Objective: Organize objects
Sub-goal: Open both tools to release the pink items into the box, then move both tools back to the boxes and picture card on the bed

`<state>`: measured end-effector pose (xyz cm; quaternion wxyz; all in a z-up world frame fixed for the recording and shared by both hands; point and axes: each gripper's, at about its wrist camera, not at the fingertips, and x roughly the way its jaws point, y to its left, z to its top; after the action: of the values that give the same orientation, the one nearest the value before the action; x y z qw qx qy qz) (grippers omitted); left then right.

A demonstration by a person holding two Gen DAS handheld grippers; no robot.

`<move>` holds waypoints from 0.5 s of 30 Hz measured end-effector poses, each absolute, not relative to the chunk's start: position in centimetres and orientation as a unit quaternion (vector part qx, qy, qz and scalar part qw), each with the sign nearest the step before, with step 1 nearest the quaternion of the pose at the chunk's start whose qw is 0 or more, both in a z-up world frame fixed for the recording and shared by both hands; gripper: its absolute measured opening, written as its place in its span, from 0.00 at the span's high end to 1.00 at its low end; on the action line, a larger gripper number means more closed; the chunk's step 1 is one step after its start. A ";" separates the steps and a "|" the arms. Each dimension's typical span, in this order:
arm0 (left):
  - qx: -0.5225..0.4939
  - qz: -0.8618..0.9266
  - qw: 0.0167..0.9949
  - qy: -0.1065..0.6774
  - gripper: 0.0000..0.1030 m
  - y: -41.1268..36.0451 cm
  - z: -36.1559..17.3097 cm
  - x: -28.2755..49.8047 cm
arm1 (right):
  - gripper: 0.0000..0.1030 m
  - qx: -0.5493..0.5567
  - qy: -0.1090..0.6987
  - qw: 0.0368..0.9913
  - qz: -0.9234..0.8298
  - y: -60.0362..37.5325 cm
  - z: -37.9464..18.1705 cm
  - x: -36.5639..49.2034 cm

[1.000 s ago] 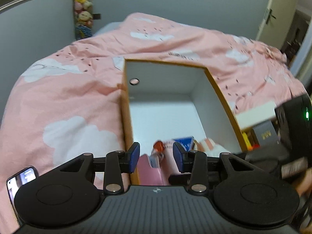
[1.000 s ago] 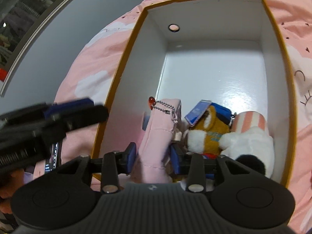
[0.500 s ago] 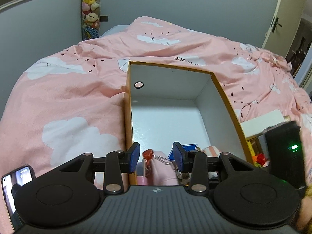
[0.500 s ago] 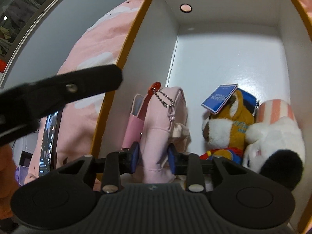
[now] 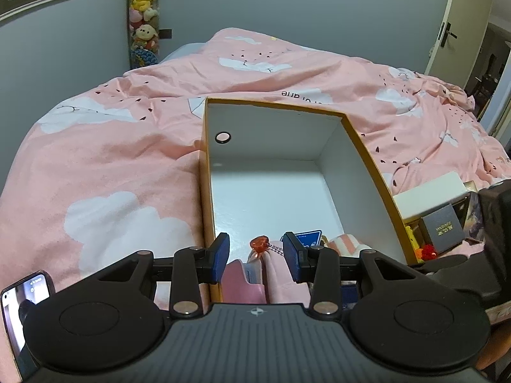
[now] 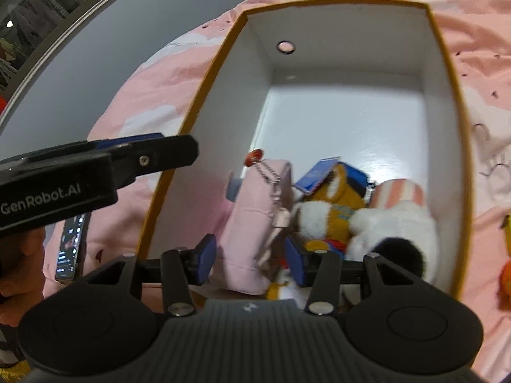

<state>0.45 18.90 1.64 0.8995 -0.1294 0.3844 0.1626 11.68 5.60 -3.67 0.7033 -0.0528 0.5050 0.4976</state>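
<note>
A white box with an orange rim (image 6: 448, 73) lies on the pink bedspread. At its near end stands a pink pouch (image 6: 255, 217) with a red charm (image 6: 254, 156) on a ball chain. Beside the pouch lie an orange plush (image 6: 338, 210) with a blue tag and a white plush (image 6: 392, 226). My right gripper (image 6: 250, 258) straddles the pouch; its jaws are opening and the pads stand just off the fabric. My left gripper (image 5: 255, 257) hangs open and empty over the box's near-left corner, with the pouch (image 5: 242, 277) showing below it.
A phone (image 6: 70, 245) lies on the bedspread left of the box. Right of the box (image 5: 367, 146) sit a grey gift box (image 5: 442, 228), a white lid (image 5: 428, 191) and small yellow and red toys. A column of plush toys (image 5: 143, 16) stands by the far wall.
The right gripper's jaws have spread away from the pink pouch, which now stands by itself in the box, and the gripper has drawn back a little. The left gripper has barely moved.
</note>
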 end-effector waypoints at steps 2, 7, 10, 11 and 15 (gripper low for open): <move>-0.128 0.160 0.900 0.384 0.57 18.8 1.7 0.4 | 0.53 -0.049 0.501 0.709 0.495 4.4 -3.2 11.9; -0.124 0.147 0.901 0.390 0.57 18.2 1.7 0.8 | 0.57 -0.038 0.492 0.731 0.471 2.2 -2.6 12.9; -0.130 0.127 0.902 0.393 0.57 17.4 1.7 1.4 | 0.57 -0.030 0.480 0.747 0.458 0.5 -1.7 13.5; -0.130 0.120 0.903 0.393 0.57 17.1 1.8 1.6 | 0.57 -0.026 0.476 0.751 0.456 -0.1 -1.3 13.5; -0.123 0.086 0.909 0.389 0.57 15.2 2.3 2.9 | 0.57 -0.023 0.448 0.783 0.431 -2.9 0.2 13.6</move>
<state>2.86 15.20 2.30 0.9088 -0.1231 0.3893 0.0856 13.63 -2.90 0.17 0.7832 -0.0229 0.4477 0.4308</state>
